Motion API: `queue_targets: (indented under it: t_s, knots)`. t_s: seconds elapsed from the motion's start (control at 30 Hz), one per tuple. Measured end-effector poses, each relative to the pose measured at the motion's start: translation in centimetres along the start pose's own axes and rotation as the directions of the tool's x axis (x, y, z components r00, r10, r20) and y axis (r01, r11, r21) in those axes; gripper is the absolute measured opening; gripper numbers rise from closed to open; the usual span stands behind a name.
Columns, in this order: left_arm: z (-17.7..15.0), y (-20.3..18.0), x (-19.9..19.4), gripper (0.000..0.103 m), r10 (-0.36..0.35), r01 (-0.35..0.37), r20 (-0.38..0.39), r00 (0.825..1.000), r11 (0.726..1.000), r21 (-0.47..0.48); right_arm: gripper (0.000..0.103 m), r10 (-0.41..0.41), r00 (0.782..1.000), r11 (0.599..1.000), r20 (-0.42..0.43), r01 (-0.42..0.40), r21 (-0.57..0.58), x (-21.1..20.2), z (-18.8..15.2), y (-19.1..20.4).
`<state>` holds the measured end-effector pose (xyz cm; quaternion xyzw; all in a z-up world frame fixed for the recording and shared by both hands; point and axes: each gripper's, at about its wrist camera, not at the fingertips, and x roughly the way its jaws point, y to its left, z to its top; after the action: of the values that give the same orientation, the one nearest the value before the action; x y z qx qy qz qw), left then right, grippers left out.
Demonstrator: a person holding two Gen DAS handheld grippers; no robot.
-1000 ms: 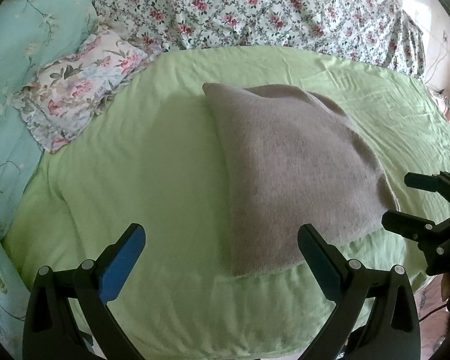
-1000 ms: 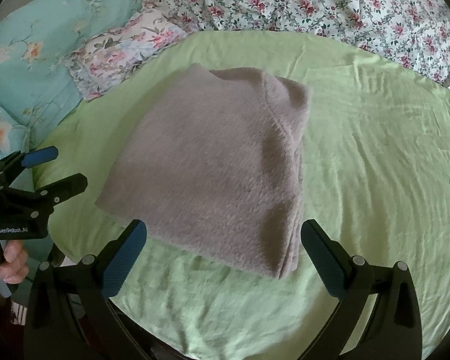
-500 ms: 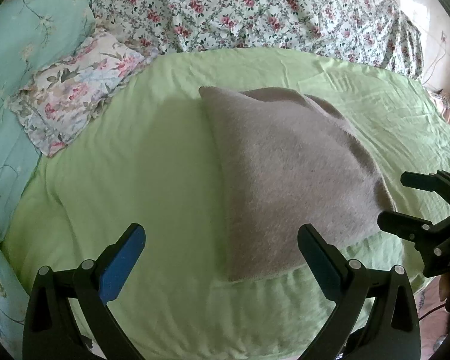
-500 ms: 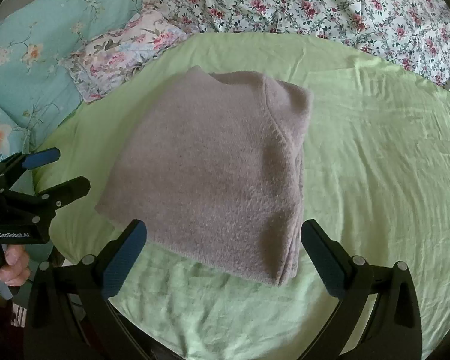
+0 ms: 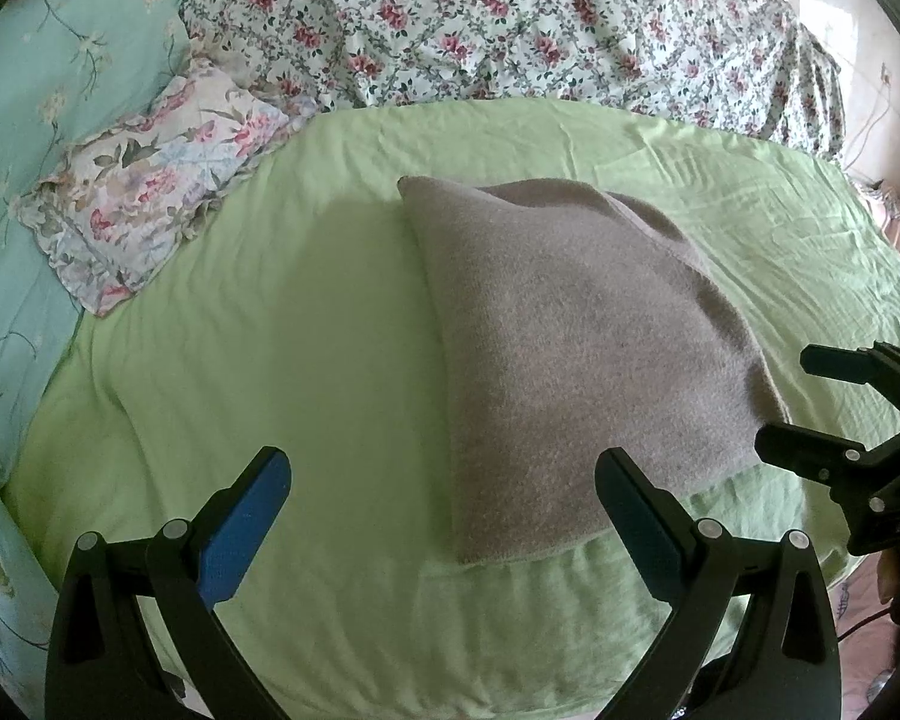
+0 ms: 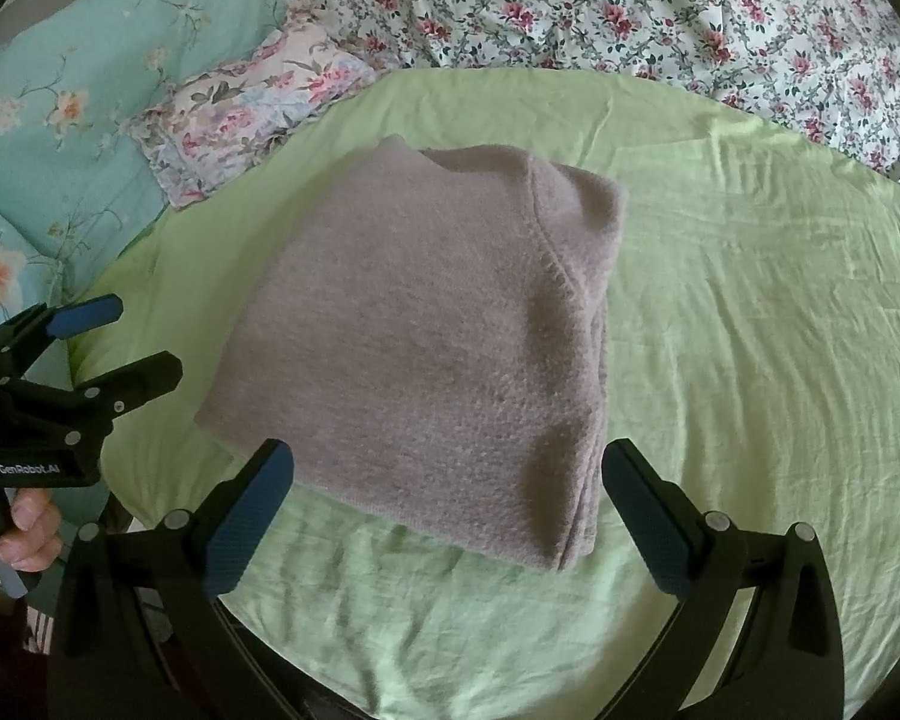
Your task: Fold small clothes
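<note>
A folded grey fuzzy knit sweater (image 6: pixel 426 348) lies on the light green sheet (image 6: pixel 750 330); left gripper (image 5: pixel 444 498) and right gripper (image 6: pixel 450 492) hover near it, jaws spread, empty.

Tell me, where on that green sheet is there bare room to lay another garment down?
Two patches of green sheet are bare: right of the folded grey sweater, out to the rose-print quilt, and left of it, up to the floral pillow. The middle is taken.
</note>
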<state>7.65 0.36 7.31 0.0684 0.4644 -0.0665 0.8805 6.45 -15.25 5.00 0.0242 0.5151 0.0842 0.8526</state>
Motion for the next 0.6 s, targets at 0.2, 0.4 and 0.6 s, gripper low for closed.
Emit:
queue_targets:
  t_s: [0.2,0.4,0.6]
  knots:
    - [0.04,-0.01,-0.08,0.102,0.004,-0.004,0.002,1.000,1.000,0.002,0.102,-0.002,1.000,1.000,-0.001,0.002,0.001,-0.06,0.00,0.16]
    - [-0.02,0.00,-0.20,0.102,-0.001,0.001,0.009,1.000,1.000,0.006,0.102,0.000,1.000,1.000,0.000,0.000,0.002,-0.20,-0.09,0.10]
    - [0.01,-0.10,-0.29,0.102,-0.005,0.005,0.010,1.000,1.000,0.009,0.102,0.003,1.000,1.000,0.003,-0.003,0.002,-0.20,-0.02,-0.10]
